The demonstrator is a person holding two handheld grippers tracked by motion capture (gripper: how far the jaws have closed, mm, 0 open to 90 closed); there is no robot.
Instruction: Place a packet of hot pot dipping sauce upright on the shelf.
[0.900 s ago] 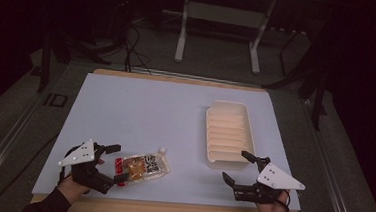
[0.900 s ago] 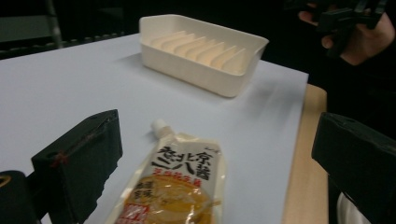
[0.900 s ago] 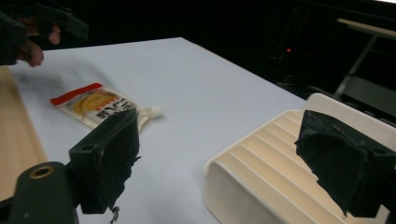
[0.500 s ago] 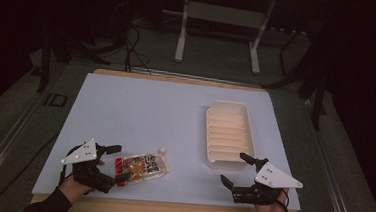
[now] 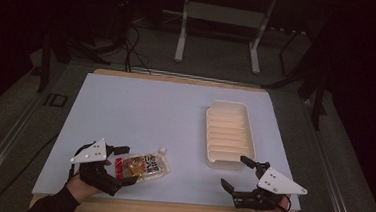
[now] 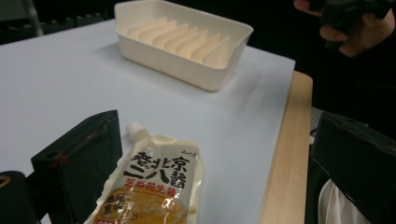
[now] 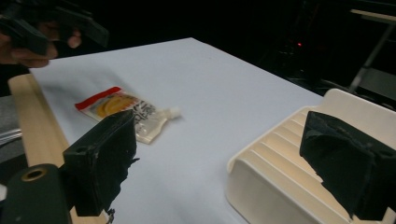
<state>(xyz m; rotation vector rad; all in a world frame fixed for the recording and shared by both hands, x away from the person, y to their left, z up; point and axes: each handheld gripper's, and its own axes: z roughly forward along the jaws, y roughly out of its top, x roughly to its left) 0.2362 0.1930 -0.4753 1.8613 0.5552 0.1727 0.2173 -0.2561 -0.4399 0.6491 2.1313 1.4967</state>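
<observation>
Pouch (image 5: 141, 166), lower left, looks soft, light and slippery; its flat sealed edge is judged the best hold. Left claw (image 5: 120, 165) straddles it open; right claw (image 5: 237, 172) is open, empty.

Dim room, grey floor (image 5: 214, 62), white-topped table (image 5: 140, 112) with wooden edge, metal table legs (image 5: 182, 30) behind, loose cables (image 5: 130, 44)

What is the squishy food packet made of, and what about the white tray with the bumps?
The packet looks like soft, see-through plastic film: it is glossy, shows yellowish sauce inside, and has a small white spout. The tray looks like stiff, cream-coloured moulded plastic with a dull, smooth finish; its ridges and rounded rim look pressed in one piece. I can't be fully sure from looks alone.
</observation>
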